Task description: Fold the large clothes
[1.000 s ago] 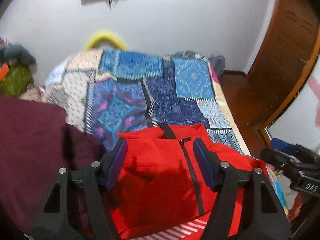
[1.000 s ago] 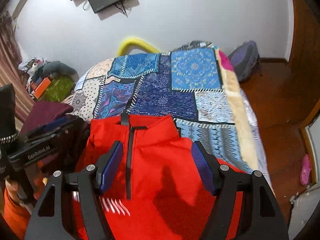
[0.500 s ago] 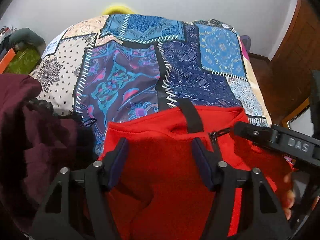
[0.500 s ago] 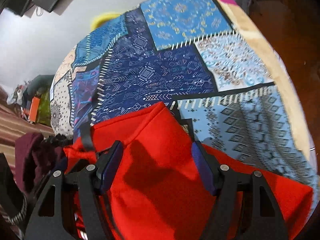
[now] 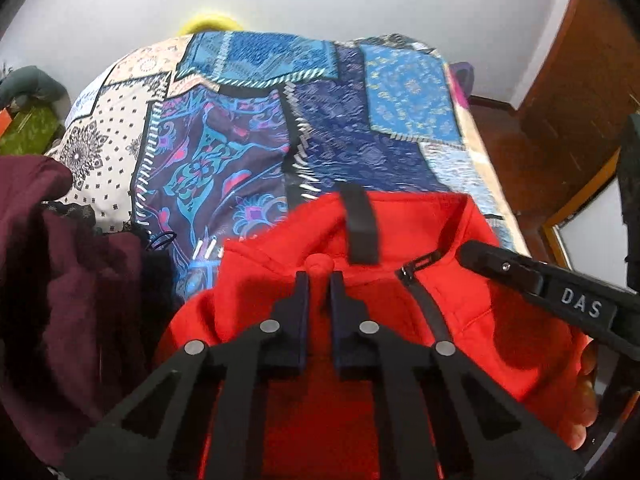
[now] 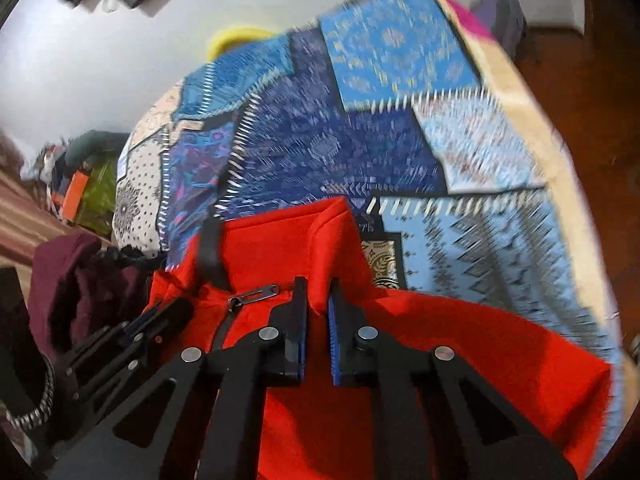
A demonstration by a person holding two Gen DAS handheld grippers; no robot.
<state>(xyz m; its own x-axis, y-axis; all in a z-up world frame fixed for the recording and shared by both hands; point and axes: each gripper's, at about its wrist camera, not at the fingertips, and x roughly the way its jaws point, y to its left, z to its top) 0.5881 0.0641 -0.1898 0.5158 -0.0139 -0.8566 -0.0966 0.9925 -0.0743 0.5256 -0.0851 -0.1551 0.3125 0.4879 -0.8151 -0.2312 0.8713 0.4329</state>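
Both tongs are clenching the red fleece jacket (image 5: 460, 312) near its collar. The left tongs (image 5: 319, 280) are pinching a small bunched nub of red cloth just left of the black hanging loop (image 5: 360, 228); the right tongs (image 6: 318, 292) are pinching a raised fold of the collar on the far side of the zip pull (image 6: 256, 294). So the two grips are sitting on either side of the zipper line, each hand nearest its own shoulder. The jacket is lying on the bed's patchwork quilt (image 5: 248, 152), collar end pointing toward the far wall and the body trailing back under the tongs toward the person, so its long axis is running straight away from them. A maroon garment (image 5: 68, 288) is lying heaped just beside the jacket's left edge. Hem and sleeves are lying out of view below the tongs, and the right view is smeared, so I cannot say whether the lower half is flat or already doubled. Judgement: the fold is only beginning, and the coming move is turning on carrying the collar along that axis with both hands level, or the zip line will skew.
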